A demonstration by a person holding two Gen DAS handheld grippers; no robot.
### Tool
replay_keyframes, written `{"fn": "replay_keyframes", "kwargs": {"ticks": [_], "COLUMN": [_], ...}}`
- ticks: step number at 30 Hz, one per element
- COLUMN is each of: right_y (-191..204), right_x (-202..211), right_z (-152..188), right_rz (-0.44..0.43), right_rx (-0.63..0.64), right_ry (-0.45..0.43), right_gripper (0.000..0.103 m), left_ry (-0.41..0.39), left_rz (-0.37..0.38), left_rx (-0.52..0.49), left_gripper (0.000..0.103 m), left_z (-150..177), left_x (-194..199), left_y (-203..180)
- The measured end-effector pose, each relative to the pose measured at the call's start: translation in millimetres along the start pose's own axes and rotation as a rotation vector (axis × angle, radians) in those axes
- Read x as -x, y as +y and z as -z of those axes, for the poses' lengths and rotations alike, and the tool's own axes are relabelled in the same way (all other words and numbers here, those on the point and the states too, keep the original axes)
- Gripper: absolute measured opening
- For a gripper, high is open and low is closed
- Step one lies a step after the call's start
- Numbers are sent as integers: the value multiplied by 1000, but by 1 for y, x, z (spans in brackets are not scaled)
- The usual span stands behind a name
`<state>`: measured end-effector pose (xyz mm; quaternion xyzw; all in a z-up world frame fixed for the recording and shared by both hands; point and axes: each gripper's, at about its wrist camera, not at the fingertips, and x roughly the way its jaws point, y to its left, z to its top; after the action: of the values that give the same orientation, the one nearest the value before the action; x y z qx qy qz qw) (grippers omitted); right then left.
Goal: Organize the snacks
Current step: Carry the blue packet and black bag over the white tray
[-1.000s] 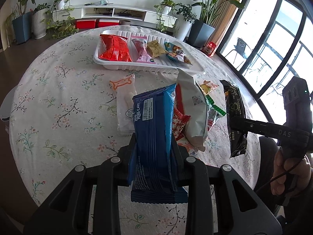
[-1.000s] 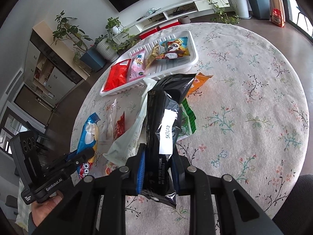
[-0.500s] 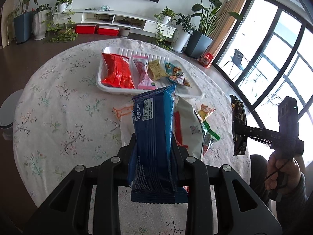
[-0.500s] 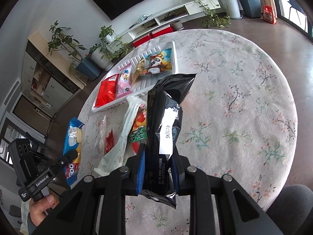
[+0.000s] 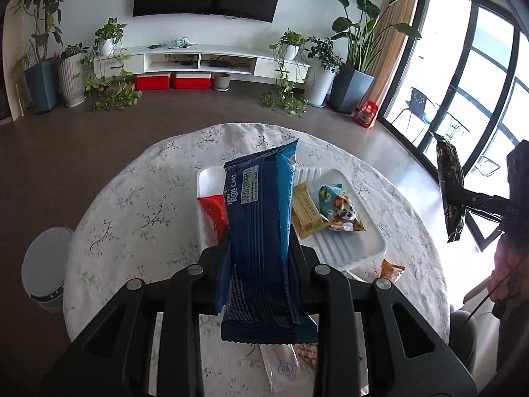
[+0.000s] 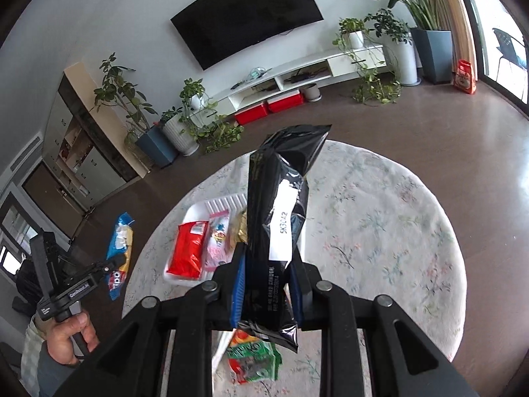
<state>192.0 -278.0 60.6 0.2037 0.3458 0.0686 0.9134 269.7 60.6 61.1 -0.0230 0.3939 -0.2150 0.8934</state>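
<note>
My left gripper (image 5: 259, 248) is shut on a blue roll cake pack (image 5: 259, 218), held upright above the round table. Behind it lies the white tray (image 5: 350, 248) with a red bag (image 5: 213, 210), a gold packet (image 5: 307, 213) and a panda packet (image 5: 340, 208). My right gripper (image 6: 269, 261) is shut on a black snack bag (image 6: 281, 205) with a white label, also lifted over the table. In the right wrist view the tray (image 6: 198, 210) holds the red bag (image 6: 188, 251) and a pink packet (image 6: 216, 241). The other gripper with its black bag (image 5: 449, 188) shows at the far right of the left wrist view.
Loose snacks lie on the floral tablecloth (image 6: 380, 231) under the grippers: a green and red packet (image 6: 253, 357), an orange one (image 5: 391, 269), a clear wrapper (image 5: 284, 369). A white bin (image 5: 46, 269) stands left of the table. Plants and a TV shelf line the far wall.
Both grippers rose with their packs and moved toward the tray, so the table looks smaller and the loose snack pile has slid down under the fingers.
</note>
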Motion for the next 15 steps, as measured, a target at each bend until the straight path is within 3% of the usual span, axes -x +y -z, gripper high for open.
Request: {"fn": "replay_keyframes", "kwargs": {"ticks": [7, 15], "right_y": [38, 37], "right_x": [-90, -163], "right_z": [-21, -11], "right_rz": [-77, -35], "right_rx": [84, 99], "right_ry": [152, 268], "right_gripper": [25, 25], "left_ry": [110, 183], "left_rz": [-6, -22], "left_rx": [-29, -27], "left_gripper": [26, 26], "left_z": [-26, -17], "left_x": [-77, -140], "left_y": [-4, -10]}}
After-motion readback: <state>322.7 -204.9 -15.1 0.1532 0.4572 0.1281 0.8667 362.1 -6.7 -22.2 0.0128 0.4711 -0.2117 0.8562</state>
